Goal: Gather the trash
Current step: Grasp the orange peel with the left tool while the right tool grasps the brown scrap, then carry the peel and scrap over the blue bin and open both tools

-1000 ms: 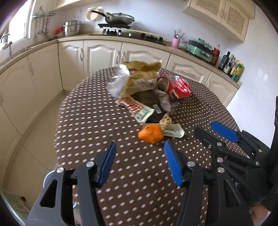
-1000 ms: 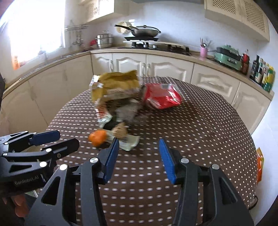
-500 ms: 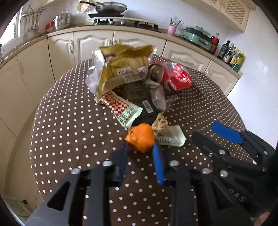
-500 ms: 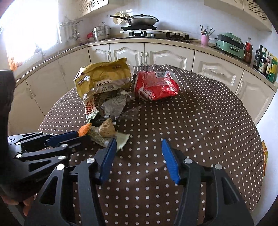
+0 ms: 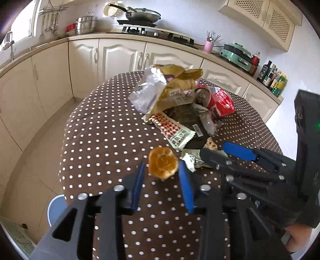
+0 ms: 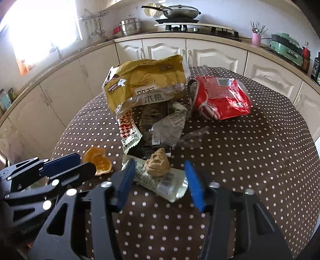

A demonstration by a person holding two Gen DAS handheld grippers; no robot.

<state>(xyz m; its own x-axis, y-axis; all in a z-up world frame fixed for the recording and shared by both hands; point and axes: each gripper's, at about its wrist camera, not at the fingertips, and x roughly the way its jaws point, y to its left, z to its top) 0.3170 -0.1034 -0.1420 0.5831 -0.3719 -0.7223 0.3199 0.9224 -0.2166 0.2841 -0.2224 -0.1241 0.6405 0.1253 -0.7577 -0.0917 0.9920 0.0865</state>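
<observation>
The orange peel [image 5: 163,165] sits right between the blue pads of the left gripper [image 5: 162,174]. The jaws have just been opening a bit, and whether the pads press on the peel cannot be told from the pictures. In the right wrist view the peel [image 6: 97,160] lies at the tips of the left gripper [image 6: 66,167], on the brown table with white dots [image 6: 250,160].

The right gripper [image 6: 158,176] has its jaws part way open, and they have just been closing a little. Between them lies a white wrapper [image 6: 166,185] with a black bar code on it. A crumpled brown lump [image 6: 157,165] sits on top of that wrapper. The pads do not seem to press on either one.

Past the jaws there is a pile of trash. A red and white checked wrapper [image 6: 129,131] lies next to a dark flat packet [image 6: 153,120] and a crinkly clear wrapper [image 6: 170,128]. Behind them stands a big yellow bag [image 6: 146,84], torn open, with some large Chinese letters on a white label. What is inside it cannot be seen. To the right of it lies a red bag [image 6: 222,98] with white swirly writing that cannot be read clearly. In the left wrist view the yellow bag [image 5: 180,84] shows its shiny silver inside, and the red bag [image 5: 220,100] lies just beside it.

Far behind the table runs a kitchen counter [image 6: 200,37] with a pan [image 6: 178,10], a pink cup [image 6: 256,38] holding sticks, and a green cooker [image 6: 286,45].
</observation>
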